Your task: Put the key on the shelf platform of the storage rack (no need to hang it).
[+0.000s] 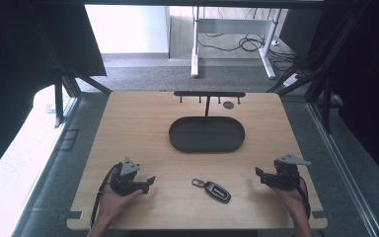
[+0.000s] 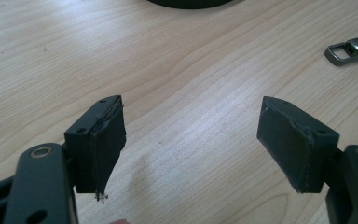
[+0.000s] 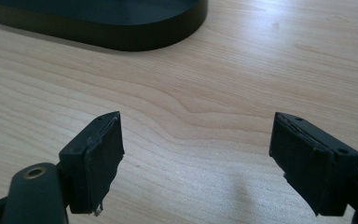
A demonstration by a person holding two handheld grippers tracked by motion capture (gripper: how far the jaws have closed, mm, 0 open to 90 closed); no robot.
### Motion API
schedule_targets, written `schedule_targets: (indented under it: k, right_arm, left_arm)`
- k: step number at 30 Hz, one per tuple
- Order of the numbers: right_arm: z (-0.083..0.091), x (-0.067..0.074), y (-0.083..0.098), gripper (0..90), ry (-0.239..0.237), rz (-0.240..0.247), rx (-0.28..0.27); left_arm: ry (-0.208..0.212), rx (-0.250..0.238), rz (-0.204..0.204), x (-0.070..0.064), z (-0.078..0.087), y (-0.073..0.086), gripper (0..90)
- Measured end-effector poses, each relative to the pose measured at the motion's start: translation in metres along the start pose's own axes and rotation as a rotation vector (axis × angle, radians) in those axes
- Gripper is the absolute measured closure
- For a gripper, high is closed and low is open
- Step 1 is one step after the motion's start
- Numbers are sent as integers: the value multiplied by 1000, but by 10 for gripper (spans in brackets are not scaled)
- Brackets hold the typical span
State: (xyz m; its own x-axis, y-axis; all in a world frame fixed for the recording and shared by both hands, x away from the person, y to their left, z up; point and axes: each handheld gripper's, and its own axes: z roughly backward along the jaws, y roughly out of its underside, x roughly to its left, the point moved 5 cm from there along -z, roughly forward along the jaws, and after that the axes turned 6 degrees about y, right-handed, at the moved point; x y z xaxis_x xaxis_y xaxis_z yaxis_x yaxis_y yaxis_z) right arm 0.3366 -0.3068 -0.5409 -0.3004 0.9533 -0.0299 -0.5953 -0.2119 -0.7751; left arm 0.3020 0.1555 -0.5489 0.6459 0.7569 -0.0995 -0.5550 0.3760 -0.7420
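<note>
A car key fob [image 1: 217, 190] with a metal ring loop is seen lying flat on the desk [image 1: 143, 123], close to the near edge and roughly midway between the two grippers, touched by neither. The left gripper [image 1: 149, 184] is held in a hand [image 1: 113, 197] toward the near left corner, its jaws set wide apart with only bare wood between them; in the left gripper view the fob's metal loop [image 2: 352, 49] is found well beyond and to the right of the gripper's own gap [image 2: 191, 140]. The right gripper [image 1: 259, 176] is held in the other hand [image 1: 291, 197] toward the near right corner, its jaws likewise spread wide over bare desk [image 3: 196, 149].

A light mark is seen on the fob's dark face, but it is too small to be read.

A black oval tray [image 1: 177, 143] is placed at the desk's centre, beyond the fob, and its rim [image 3: 121, 39] is seen ahead in the right gripper view. A black rack with small hooks [image 1: 209, 94] stands behind the tray near the far edge. The path between the jaws and the fob is crossed by nothing.
</note>
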Motion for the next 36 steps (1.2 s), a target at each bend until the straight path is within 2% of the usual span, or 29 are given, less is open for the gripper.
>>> schedule_targets:
  k: [3,11,13,20,21,23,24,25,26,28,31,34,35,36]
  right_arm:
    - [2,0,-1,190,-14,-5,-6]
    - [9,0,4,224,-14,19,7]
    - [13,3,1,243,-58,3,-19]
    - [15,11,-3,254,-68,43,-11]
    - [18,14,-6,265,-81,48,-19]
    - [24,22,-13,287,-144,49,-36]
    - [24,22,-13,287,-144,49,-36]
    - [26,25,-16,289,-154,60,-26]
    - [31,34,-25,294,-159,122,22]
    - [37,42,-35,303,-156,160,48]
    - [44,54,-50,320,-159,203,65]
    - [45,66,-58,330,-166,229,92]
    - [45,66,-58,330,-166,229,92]
    - [44,73,-62,333,-172,254,109]
  left_arm:
    - [8,1,3,-3,-3,-2,242]
    - [32,15,-8,-8,-6,-5,252]
    - [41,2,-11,-8,-2,-7,259]
    - [33,7,-1,-5,2,-8,261]
    - [32,12,2,-3,3,-8,261]
    - [25,-8,12,1,12,-13,262]
    - [25,-8,12,1,12,-13,263]
    - [27,-22,14,2,16,-15,263]
    - [30,-32,13,3,21,-16,263]
    - [35,-30,12,3,22,-15,263]
    - [45,-19,5,3,22,-15,263]
    - [56,-14,-1,1,20,-15,263]
    - [56,-14,-1,1,20,-15,263]
    - [62,-11,-5,0,18,-16,263]
